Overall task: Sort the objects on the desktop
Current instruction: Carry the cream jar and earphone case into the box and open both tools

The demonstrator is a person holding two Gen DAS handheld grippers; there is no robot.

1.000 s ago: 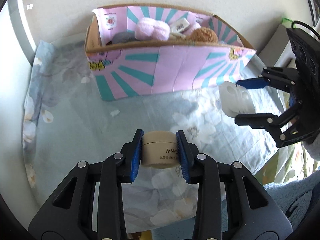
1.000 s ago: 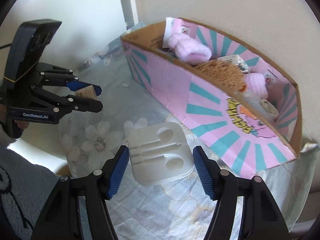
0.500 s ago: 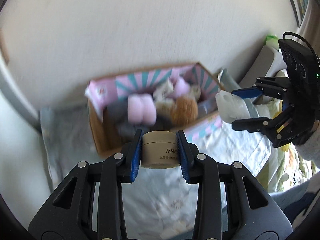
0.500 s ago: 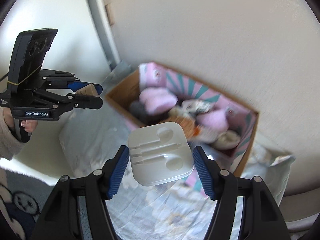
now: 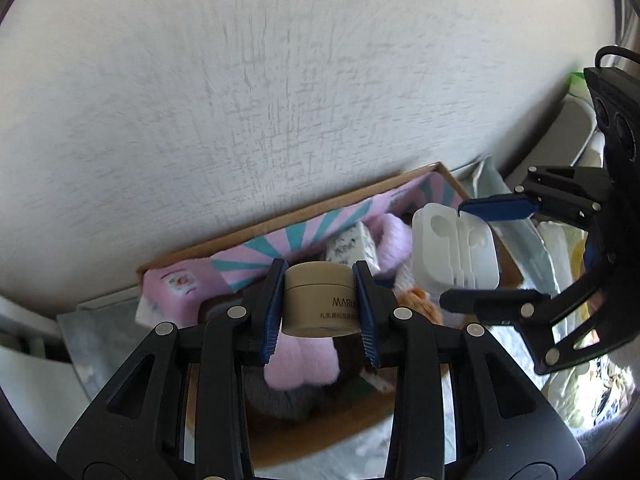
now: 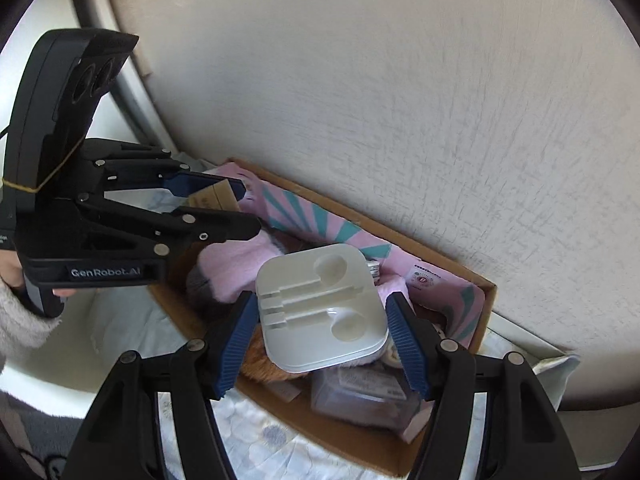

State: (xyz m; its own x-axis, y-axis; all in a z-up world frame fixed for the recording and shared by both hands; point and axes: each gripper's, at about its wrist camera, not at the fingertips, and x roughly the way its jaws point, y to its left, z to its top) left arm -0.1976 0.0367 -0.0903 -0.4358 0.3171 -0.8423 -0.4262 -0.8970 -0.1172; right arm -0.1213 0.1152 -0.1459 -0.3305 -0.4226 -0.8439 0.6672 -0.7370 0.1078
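Both grippers now risen over the box (image 6: 440, 272), no longer above the cloth, left gripper (image 5: 320, 304) clamping jar (image 5: 318, 300), right gripper (image 6: 322, 330) clamping white case (image 6: 320, 312)

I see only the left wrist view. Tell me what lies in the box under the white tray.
Observer: The right wrist view shows a clear plastic case lying in the cardboard box, below the white tray.
Operator: Report the right gripper's grip.
Observer: The right gripper has both blue pads against the tray's sides, jaws shut on it.
Operator: Describe my gripper from outside.
Observer: A hand in a fuzzy pale sleeve carries the left gripper, which grips the tan jar.
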